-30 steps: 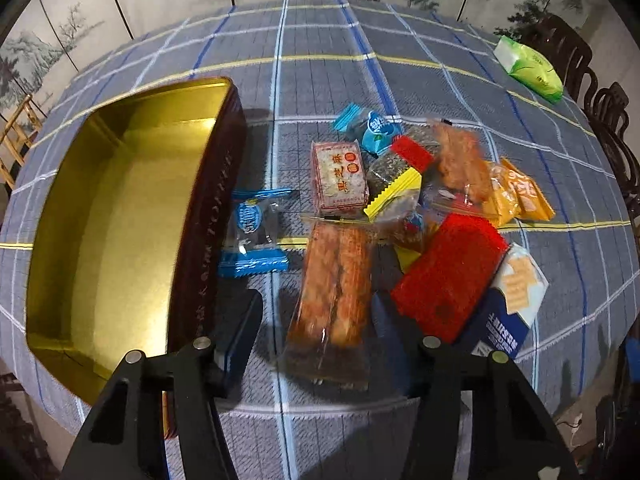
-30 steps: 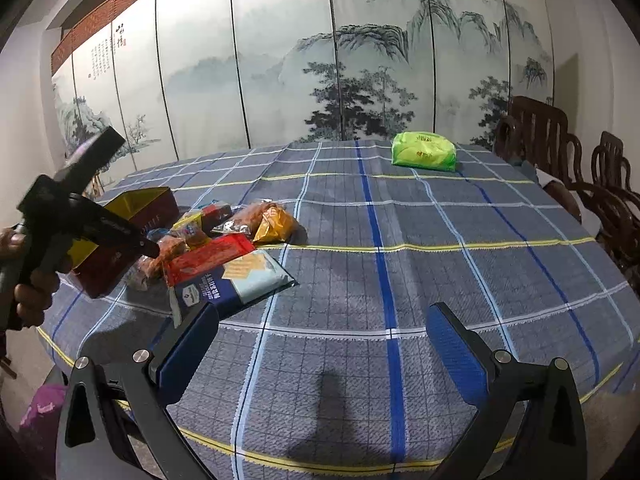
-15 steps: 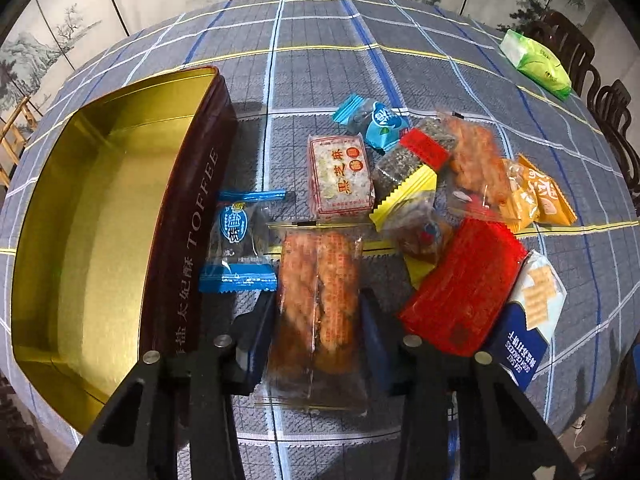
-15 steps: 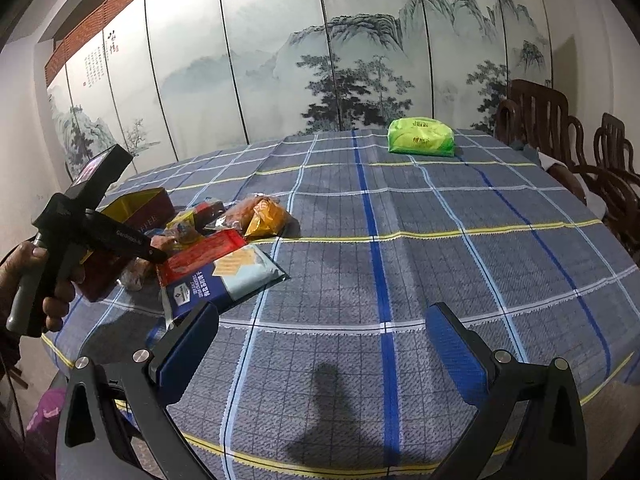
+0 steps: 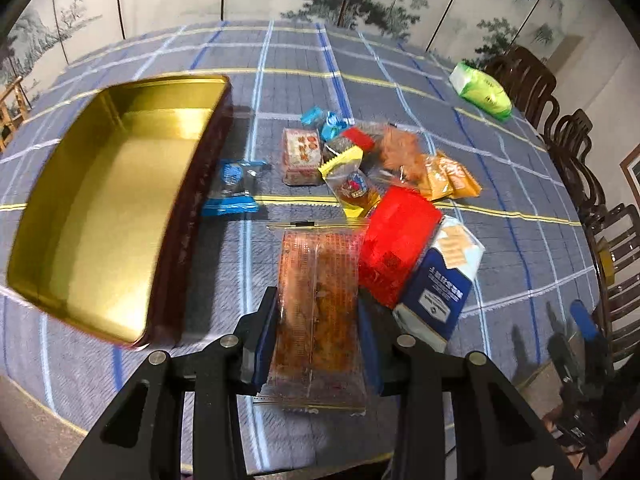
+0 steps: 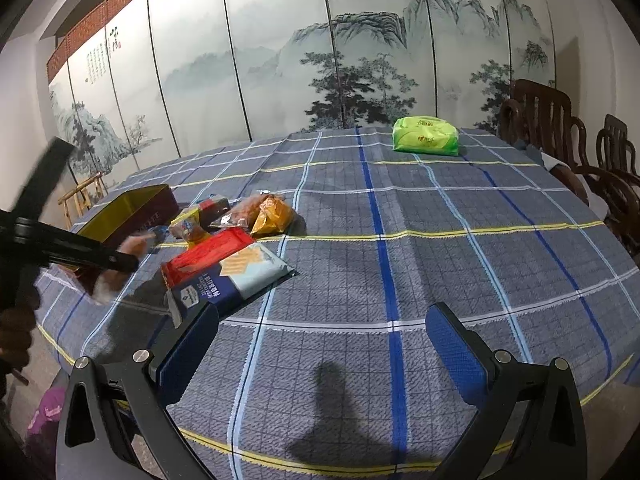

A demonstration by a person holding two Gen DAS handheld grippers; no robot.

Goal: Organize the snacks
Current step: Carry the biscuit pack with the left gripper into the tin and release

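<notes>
Left gripper [image 5: 316,332] | clamped on clear snack packet [image 5: 318,300] | beside gold tin [image 5: 104,208]

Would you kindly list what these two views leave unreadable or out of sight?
- Left wrist view: the clear snack packet in the left gripper hides the cloth beneath it.
- Left wrist view: lettering on the tin side wall is motion-blurred.
- Right wrist view: the person's hand is cut off by the frame edge.
- Right wrist view: print on the green pack is too small.
</notes>
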